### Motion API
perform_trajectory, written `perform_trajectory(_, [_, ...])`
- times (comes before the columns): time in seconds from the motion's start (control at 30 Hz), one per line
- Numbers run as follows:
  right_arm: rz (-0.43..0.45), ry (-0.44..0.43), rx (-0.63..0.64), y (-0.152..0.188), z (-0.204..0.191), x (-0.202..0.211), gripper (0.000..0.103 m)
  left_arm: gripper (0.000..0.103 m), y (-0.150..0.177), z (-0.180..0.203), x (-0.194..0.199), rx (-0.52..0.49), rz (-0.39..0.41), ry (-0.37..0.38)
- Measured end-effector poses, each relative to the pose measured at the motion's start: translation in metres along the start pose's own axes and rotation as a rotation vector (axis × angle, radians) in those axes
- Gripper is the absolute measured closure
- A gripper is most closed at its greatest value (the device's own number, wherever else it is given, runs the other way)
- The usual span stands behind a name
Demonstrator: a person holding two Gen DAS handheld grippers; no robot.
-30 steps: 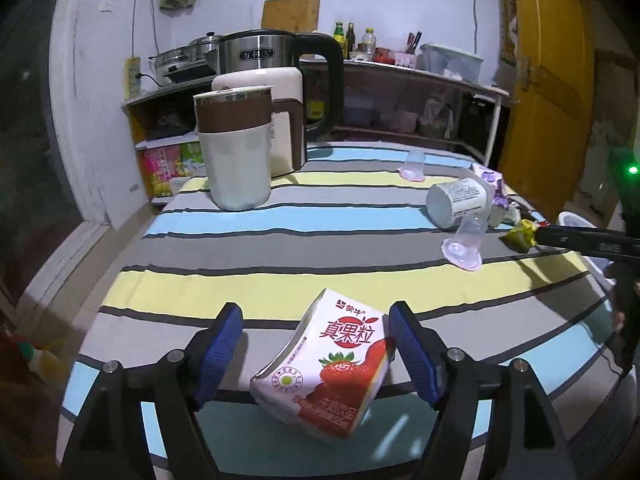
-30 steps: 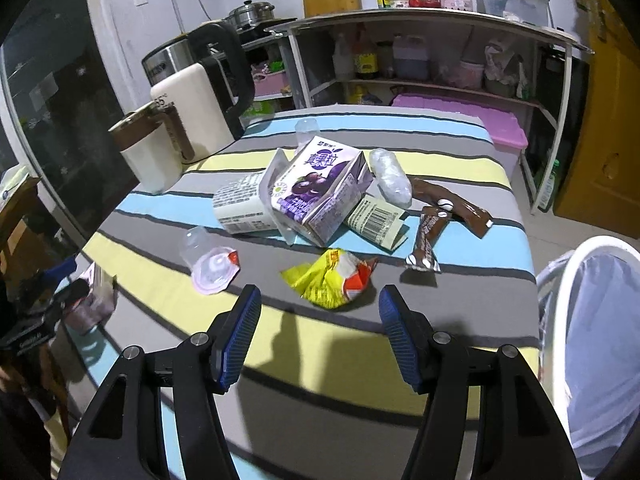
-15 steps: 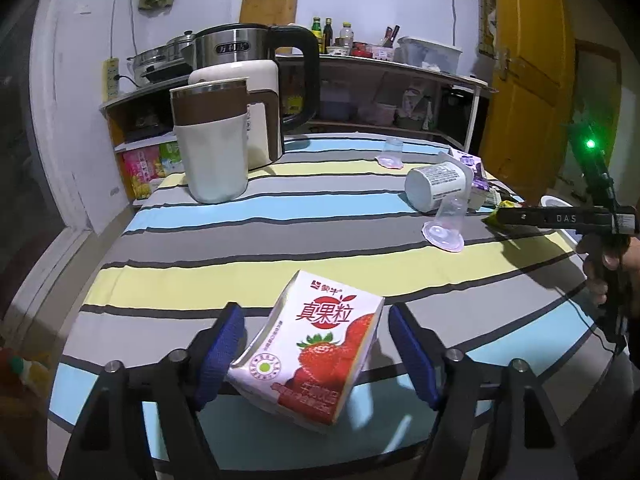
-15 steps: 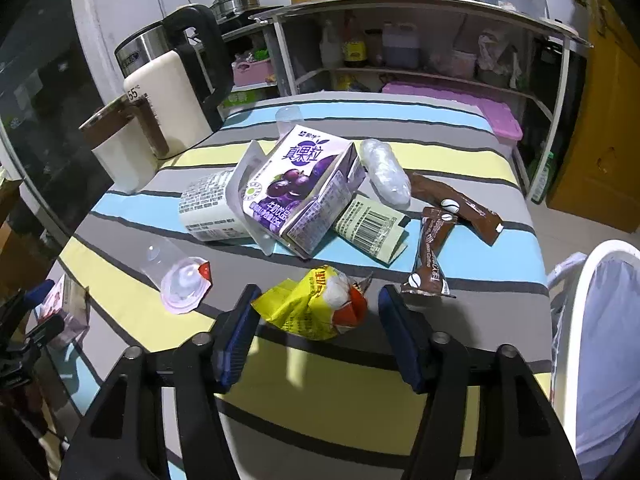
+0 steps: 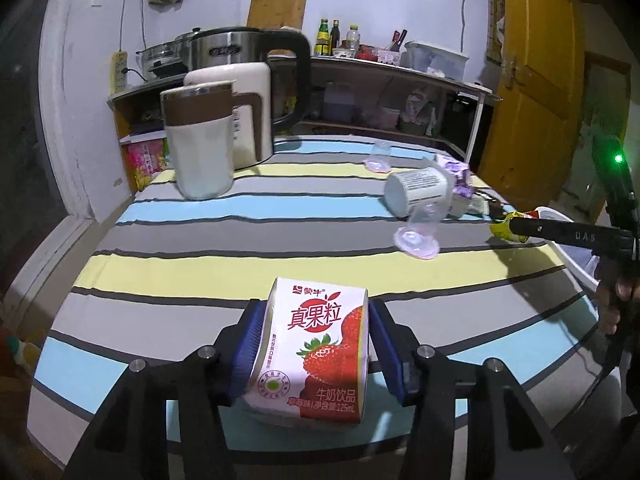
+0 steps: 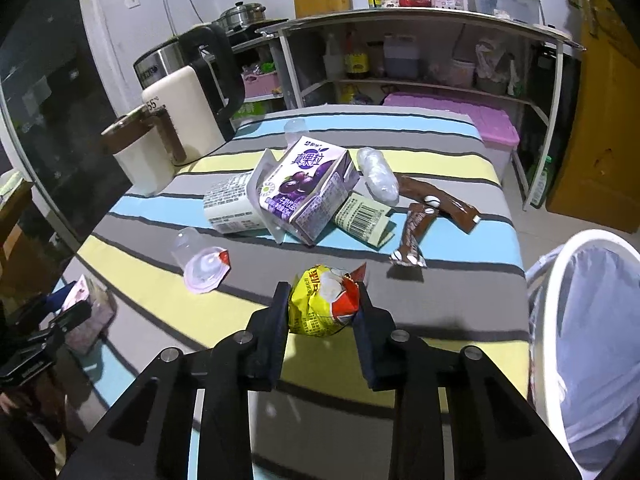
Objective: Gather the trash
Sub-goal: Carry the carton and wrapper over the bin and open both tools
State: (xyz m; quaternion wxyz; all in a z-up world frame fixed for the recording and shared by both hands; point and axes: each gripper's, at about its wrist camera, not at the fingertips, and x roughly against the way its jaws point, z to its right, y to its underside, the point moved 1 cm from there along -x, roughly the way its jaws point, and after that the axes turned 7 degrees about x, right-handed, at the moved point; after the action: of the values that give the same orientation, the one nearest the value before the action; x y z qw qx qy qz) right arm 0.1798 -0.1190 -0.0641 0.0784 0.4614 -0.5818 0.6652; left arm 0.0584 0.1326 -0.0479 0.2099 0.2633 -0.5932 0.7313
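Observation:
My left gripper [image 5: 316, 316] is shut on a red and white strawberry milk carton [image 5: 316, 356] at the near edge of the striped table [image 5: 200, 248]. My right gripper [image 6: 322, 292] is shut on a crumpled yellow snack wrapper [image 6: 320, 308] above the table. More trash lies beyond it: a purple milk carton [image 6: 308, 192], a white tub [image 6: 230, 208], a clear jelly cup [image 6: 200, 264], a barcode wrapper [image 6: 362, 218], two brown wrappers [image 6: 416, 232] and a clear plastic bag [image 6: 378, 176]. The white-rimmed trash bin [image 6: 560, 280] stands at the table's right.
A cream and brown mug [image 5: 200, 148] and a kettle [image 5: 240, 100] stand at the table's far left. A second small jelly cup [image 5: 378, 156] sits far back. A metal shelf unit [image 6: 420, 60] and an orange door [image 5: 532, 92] lie behind.
Both grippers moved forward and closed: the left onto the strawberry carton, the right onto the yellow wrapper.

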Motion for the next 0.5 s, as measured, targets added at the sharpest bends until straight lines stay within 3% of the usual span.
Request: perform_trajectory(0.5, [0.06,0.015,-0.047,0.029,0.021,0.065,0.072,0.05,-0.009,0.085,0.001,-0.002,-0.002,0.121])
